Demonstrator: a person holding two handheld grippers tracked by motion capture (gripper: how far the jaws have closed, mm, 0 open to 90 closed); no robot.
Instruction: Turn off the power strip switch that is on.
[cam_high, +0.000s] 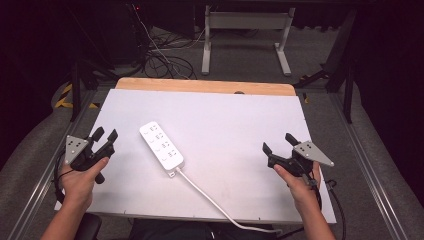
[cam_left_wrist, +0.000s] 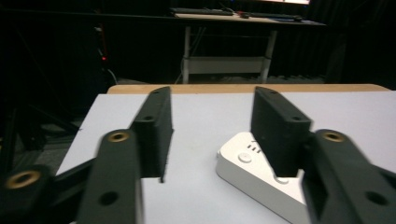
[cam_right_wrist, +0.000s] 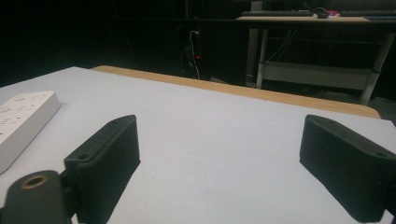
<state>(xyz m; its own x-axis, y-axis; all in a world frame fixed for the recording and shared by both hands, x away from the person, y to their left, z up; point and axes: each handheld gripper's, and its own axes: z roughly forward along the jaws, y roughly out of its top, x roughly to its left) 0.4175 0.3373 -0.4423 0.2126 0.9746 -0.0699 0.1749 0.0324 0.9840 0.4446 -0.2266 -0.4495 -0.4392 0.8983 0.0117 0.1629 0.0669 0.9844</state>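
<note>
While I hold both tools low over the worktop (cam_high: 225, 115):
Left hand-held gripper (cam_high: 105, 135): jaws spread, nothing between them.
Right hand-held gripper (cam_high: 279, 142): jaws wide apart, likewise unladen.
Power strip (cam_high: 161, 145): white, lying flat left of centre, nearer my left tool; its cable (cam_high: 215, 202) trails toward the near edge.

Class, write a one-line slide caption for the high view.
Two hand-held open grippers, left gripper and right gripper, flank a white power strip.

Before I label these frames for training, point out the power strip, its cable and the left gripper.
power strip (cam_high: 161, 145), high view, middle of its white socket face.
cable (cam_high: 207, 197), high view, midway along the white cord.
left gripper (cam_high: 104, 134), high view, gap between its two black jaw tips.
</note>
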